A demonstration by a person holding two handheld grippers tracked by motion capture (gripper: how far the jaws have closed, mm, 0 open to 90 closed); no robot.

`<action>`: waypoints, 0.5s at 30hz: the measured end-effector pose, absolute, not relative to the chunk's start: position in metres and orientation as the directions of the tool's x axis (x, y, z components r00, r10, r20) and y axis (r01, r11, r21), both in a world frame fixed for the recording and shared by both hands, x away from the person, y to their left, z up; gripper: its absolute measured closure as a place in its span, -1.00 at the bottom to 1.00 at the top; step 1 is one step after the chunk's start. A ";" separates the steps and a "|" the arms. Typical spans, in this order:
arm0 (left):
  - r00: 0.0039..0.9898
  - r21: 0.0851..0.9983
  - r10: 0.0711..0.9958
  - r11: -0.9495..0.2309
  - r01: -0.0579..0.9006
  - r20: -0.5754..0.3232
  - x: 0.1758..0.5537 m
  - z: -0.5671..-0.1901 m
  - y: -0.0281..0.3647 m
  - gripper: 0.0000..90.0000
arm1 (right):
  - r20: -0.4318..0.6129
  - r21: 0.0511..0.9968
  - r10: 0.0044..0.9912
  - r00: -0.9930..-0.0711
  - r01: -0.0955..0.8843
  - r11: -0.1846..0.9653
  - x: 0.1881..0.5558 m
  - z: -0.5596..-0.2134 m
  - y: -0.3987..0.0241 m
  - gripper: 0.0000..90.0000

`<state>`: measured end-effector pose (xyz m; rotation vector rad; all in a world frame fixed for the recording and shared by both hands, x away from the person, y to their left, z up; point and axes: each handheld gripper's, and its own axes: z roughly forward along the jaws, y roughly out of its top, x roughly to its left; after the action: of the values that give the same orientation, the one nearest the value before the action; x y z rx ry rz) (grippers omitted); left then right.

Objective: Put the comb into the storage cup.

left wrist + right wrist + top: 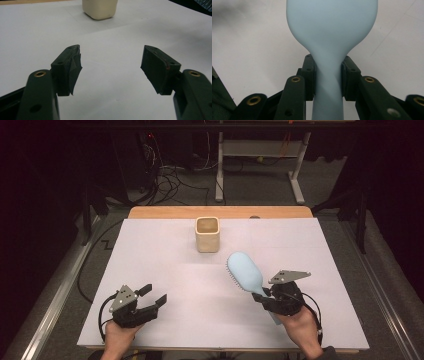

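A light blue hairbrush [245, 271] is lifted off the white table cover, head pointing up and away toward the cup. My right gripper [264, 297] is shut on its handle [328, 87], both pads pressed against the neck just below the head. A cream square cup [207, 234] stands upright at the far middle of the table, its base also showing at the top of the left gripper view [100, 8]. My left gripper [153, 295] rests low at the near left, open, with nothing between its fingers [72, 67].
The white cover [165, 270] lies over a wooden table [220, 212] whose far edge shows behind the cup. Beyond it stand a desk frame [260, 165] and loose cables [170, 180] on the floor.
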<state>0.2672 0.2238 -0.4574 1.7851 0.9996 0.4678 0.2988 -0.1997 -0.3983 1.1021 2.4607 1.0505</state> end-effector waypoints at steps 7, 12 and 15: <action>0.589 0.893 0.799 -0.169 0.418 -0.124 0.269 -0.457 0.219 -0.26 | 0.088 0.712 0.703 -0.706 0.538 0.451 0.298 -0.398 -0.195 0.56; 0.600 0.892 0.790 -0.178 0.416 -0.122 0.270 -0.457 0.214 -0.26 | 0.096 0.714 0.694 -0.713 0.535 0.451 0.297 -0.399 -0.189 0.56; 0.604 0.890 0.788 -0.183 0.419 -0.122 0.271 -0.457 0.211 -0.26 | 0.094 0.717 0.685 -0.723 0.527 0.457 0.296 -0.399 -0.185 0.56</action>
<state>0.2707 0.2109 -0.4569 1.8081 0.9798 0.4517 0.2963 -0.1854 -0.3987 1.0541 2.4980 1.1178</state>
